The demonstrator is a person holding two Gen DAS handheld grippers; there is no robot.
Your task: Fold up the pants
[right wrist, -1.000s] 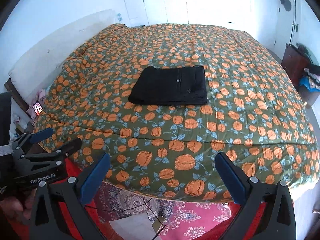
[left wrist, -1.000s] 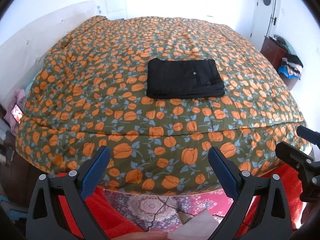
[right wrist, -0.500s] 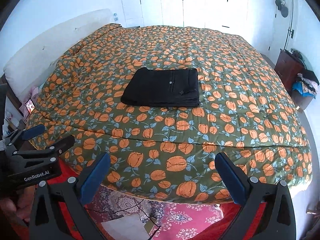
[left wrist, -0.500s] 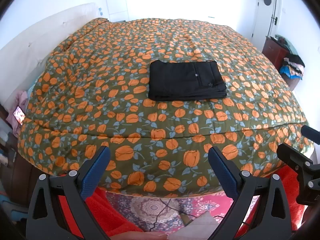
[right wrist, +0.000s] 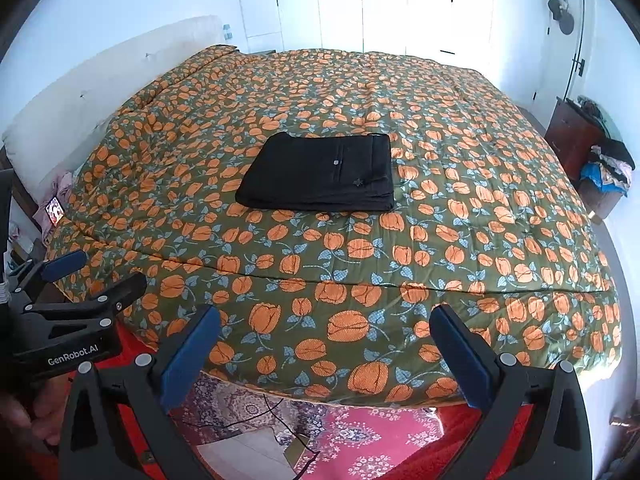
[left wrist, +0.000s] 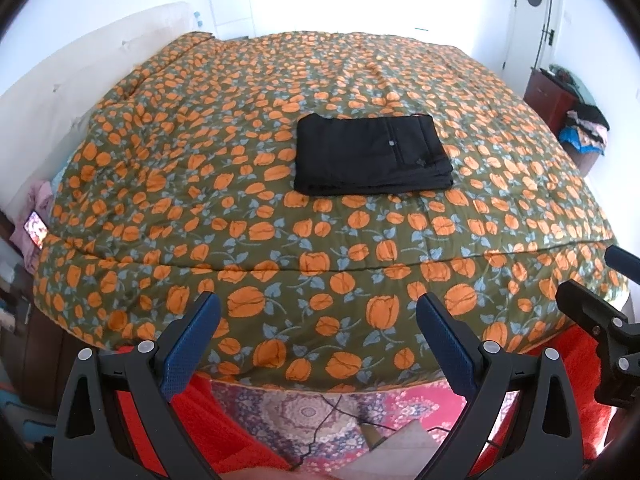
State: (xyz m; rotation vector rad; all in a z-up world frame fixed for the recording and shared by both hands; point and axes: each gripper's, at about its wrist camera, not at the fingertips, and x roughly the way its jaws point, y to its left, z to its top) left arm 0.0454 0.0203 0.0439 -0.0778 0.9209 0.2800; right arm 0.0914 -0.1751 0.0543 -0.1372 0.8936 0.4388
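- Plainly, the left gripper (left wrist: 318, 344) has its two blue-padded fingers (left wrist: 191, 344) spread wide apart, with nothing between them and nothing touching either pad.
- Likewise the right gripper (right wrist: 326, 354) stands wide open; its blue pads (right wrist: 460, 356) hold nothing and touch nothing.
- Both grippers hang off the near edge of the bed, above a patterned pink rug (right wrist: 360, 436) and red cloth (left wrist: 224, 428) on the floor; a thin dark cable (left wrist: 320, 432) runs across the rug below the left fingers.
- Seen from the right wrist, the left gripper (right wrist: 76, 292) sits just to the left of the right one's left finger; seen from the left wrist, part of the right gripper (left wrist: 600, 320) shows just beyond the left one's right finger.
- Well ahead of both pairs of fingers, the black pants (left wrist: 370, 154) lie folded into a flat rectangle on the orange-flowered quilt (left wrist: 280, 248), roughly in line with the gap between the fingers in each view, slightly toward the right finger for the left gripper.
- From the right wrist the pants (right wrist: 320, 172) lie ahead of the gap between the fingers; a small pale button shows on the top layer, and stacked fold edges show along the side nearest the fingers.
- Far off beyond the right finger, a dark wooden cabinet (right wrist: 572, 136) carries a heap of clothes (right wrist: 608, 168).
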